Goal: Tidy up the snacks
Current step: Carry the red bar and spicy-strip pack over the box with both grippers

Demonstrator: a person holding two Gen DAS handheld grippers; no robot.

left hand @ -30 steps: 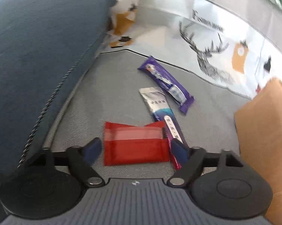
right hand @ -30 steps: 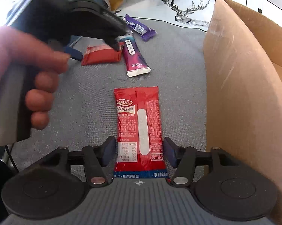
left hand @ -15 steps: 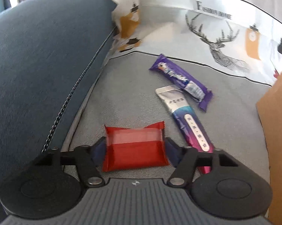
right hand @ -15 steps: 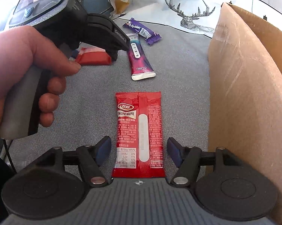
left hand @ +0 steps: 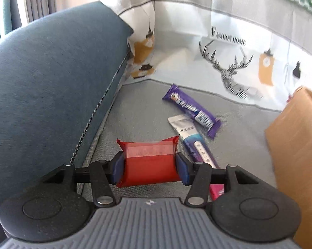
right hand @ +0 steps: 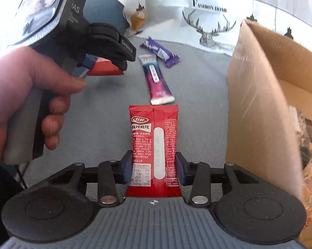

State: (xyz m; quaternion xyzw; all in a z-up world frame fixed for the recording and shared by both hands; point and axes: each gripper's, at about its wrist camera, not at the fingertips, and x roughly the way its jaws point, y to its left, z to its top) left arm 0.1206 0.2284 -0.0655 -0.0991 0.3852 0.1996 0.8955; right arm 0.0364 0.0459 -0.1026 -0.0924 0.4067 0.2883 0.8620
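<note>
The short red packet (left hand: pixel 148 162) sat squeezed between the left gripper (left hand: pixel 149 169) jaws as they closed. The long red packet (right hand: pixel 154 145) was pinched likewise in the closing right gripper (right hand: pixel 154 170), left of the cardboard box (right hand: pixel 257 108), over the grey cushion (right hand: pixel 197 95).

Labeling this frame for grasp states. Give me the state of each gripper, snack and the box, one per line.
left gripper: jaws closing, pads pressing on the red pack
red pack: clamped crosswise
right gripper: jaws closing, pads on the long red packet
long red packet: gripped at its near end
purple bar: loose on the grey cushion
pink stick: loose on the cushion
box: open, packets inside
</note>
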